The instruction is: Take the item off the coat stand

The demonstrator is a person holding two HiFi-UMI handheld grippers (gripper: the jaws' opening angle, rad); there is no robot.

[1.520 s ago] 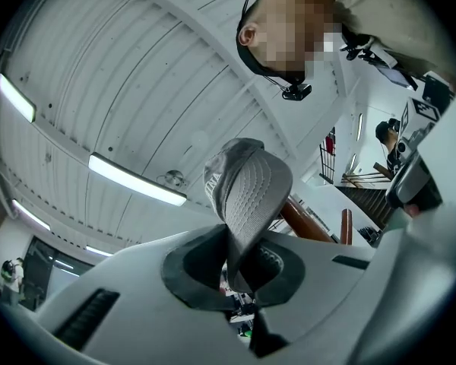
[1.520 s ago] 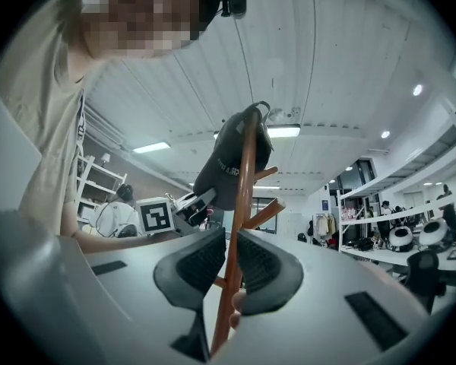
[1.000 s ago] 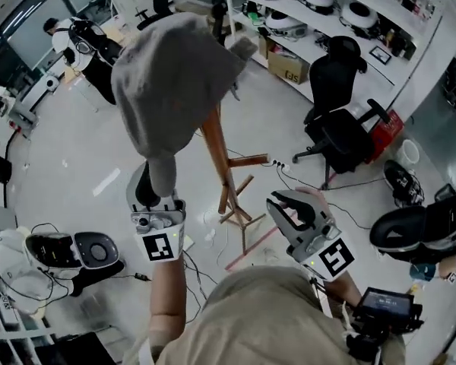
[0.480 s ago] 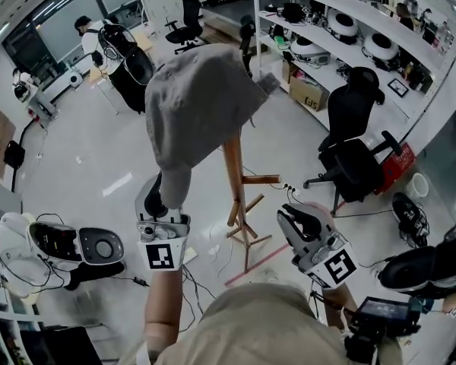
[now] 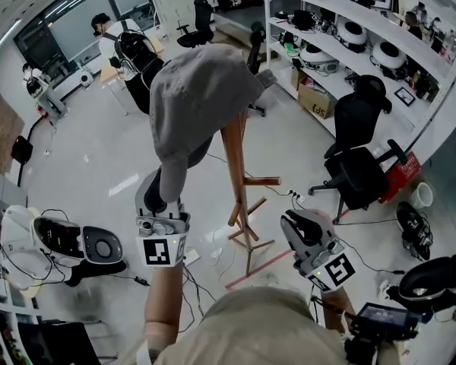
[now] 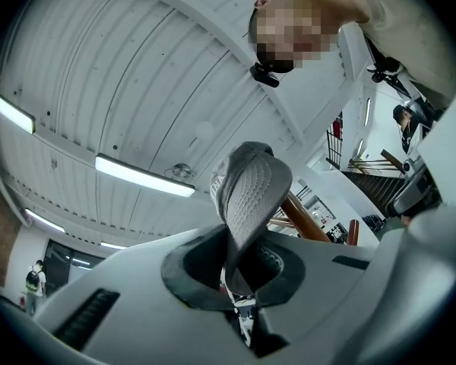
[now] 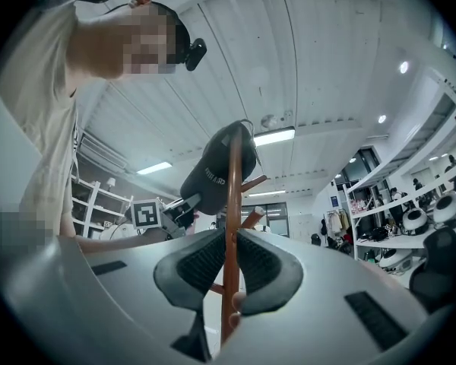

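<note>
Left gripper view: my left gripper (image 6: 239,272) is clenched on the brim of the cap (image 6: 251,192), which sits atop the coat stand (image 5: 235,166). My right gripper (image 7: 229,268) is slightly parted and empty, near the stand.

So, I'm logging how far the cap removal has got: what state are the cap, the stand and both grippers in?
Grey fabric baseball cap: hung over the top of the stand, not yet lifted off.
Brown wooden coat stand: upright on the floor, cap on its top.
Left gripper: shut on the cap's brim.
Right gripper: jaws apart, empty, apart from the stand.
</note>
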